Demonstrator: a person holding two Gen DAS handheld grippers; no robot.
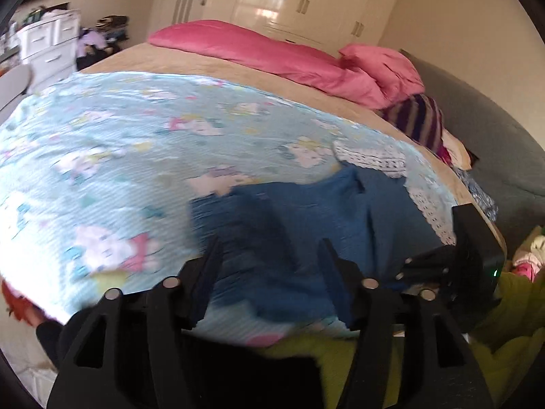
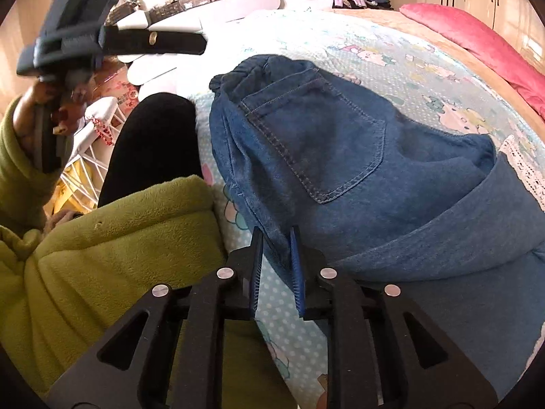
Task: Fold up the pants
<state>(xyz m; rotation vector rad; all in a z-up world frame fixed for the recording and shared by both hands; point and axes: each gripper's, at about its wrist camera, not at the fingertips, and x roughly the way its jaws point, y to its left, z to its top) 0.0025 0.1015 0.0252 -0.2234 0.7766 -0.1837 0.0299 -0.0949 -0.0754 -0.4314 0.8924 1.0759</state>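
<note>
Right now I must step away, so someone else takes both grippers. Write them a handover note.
Left gripper: open, nothing between its fingers, above the jeans.
Right gripper: fingers nearly shut at the jeans' near edge; whether they pinch cloth is unclear.
Jeans: on the cartoon-print bedspread, near the bed's edge, back pocket up.
Done: jeans look folded over into a compact bundle.
Left: the far part bulges, so probably smooth it and check the fold is tidy.

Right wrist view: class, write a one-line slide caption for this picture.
Folded blue jeans, back pocket up, lie on a cartoon-print bedspread while the right gripper meets their near edge.
</note>
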